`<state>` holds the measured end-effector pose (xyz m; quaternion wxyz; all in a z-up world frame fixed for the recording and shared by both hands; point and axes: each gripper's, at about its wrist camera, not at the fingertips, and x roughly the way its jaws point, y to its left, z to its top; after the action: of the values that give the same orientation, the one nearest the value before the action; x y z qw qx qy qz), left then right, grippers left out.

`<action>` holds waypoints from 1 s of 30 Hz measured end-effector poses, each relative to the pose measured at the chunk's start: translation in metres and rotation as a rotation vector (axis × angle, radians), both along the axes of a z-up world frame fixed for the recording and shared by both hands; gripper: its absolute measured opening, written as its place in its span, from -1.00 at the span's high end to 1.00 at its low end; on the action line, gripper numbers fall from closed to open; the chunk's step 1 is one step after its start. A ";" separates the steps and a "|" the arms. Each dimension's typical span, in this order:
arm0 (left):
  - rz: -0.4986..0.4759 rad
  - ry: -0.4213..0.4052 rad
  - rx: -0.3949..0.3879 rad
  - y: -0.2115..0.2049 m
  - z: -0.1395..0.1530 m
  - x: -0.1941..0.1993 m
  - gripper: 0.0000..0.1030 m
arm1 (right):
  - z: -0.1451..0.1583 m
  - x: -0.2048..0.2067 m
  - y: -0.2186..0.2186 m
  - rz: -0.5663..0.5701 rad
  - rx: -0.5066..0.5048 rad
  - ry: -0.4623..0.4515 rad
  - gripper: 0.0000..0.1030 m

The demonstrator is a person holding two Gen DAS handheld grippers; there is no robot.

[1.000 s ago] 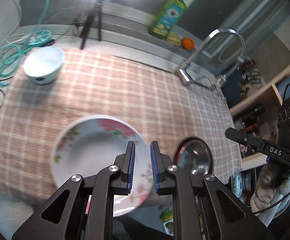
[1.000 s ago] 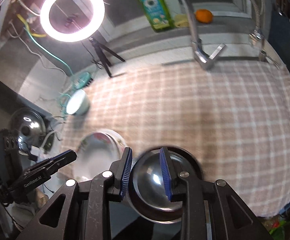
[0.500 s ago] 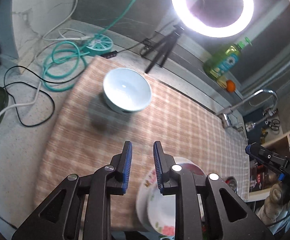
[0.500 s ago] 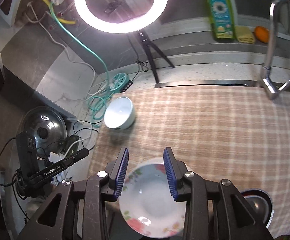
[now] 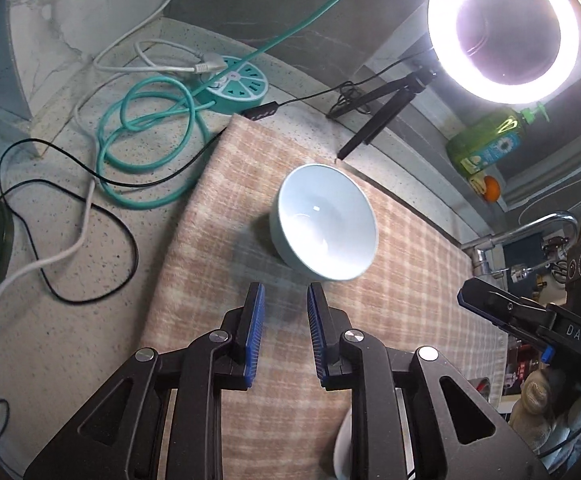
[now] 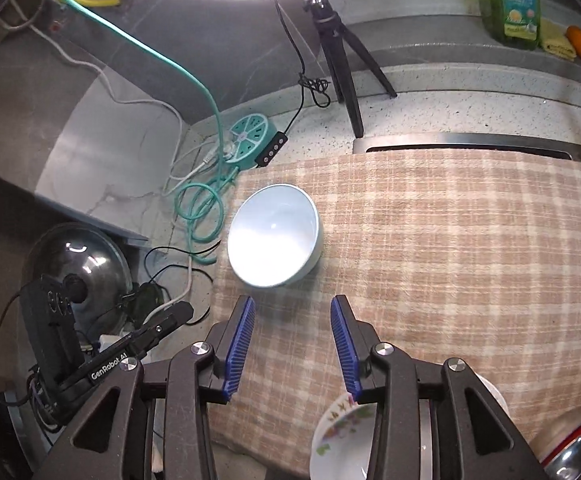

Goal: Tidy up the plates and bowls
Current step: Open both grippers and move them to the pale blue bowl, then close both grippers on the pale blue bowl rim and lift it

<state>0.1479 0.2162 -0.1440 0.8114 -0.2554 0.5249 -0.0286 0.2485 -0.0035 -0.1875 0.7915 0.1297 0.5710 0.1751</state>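
With left gripper (image 5: 281, 330) fingers narrowly apart and empty, right gripper (image 6: 292, 347) fingers wide apart, best to straddle the near rim of the pale blue bowl (image 6: 273, 235) on the checked cloth (image 6: 470, 240), then lift level toward the floral plate (image 6: 342, 444).

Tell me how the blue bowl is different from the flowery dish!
The blue bowl is plain pale blue; the flowery dish is white with painted flowers and leaves. The blue bowl sits in full view ahead of the right gripper; the flowery dish is half hidden beneath it. Both rest on the checked cloth, and nothing holds either.
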 end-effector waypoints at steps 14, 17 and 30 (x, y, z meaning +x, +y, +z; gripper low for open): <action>-0.036 0.049 0.007 -0.001 -0.034 0.058 0.61 | -0.053 0.055 0.032 -0.049 -0.146 0.027 0.30; -0.032 0.064 0.018 -0.003 -0.041 0.065 0.61 | -0.060 0.059 0.036 -0.037 -0.170 0.032 0.30; -0.034 0.066 0.046 -0.010 -0.051 0.078 0.61 | -0.075 0.069 0.041 -0.015 -0.169 0.058 0.69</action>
<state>0.2262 0.2057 -0.1953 0.7988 -0.2288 0.5560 -0.0219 0.3172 0.0372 -0.2622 0.7842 0.0717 0.6053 0.1164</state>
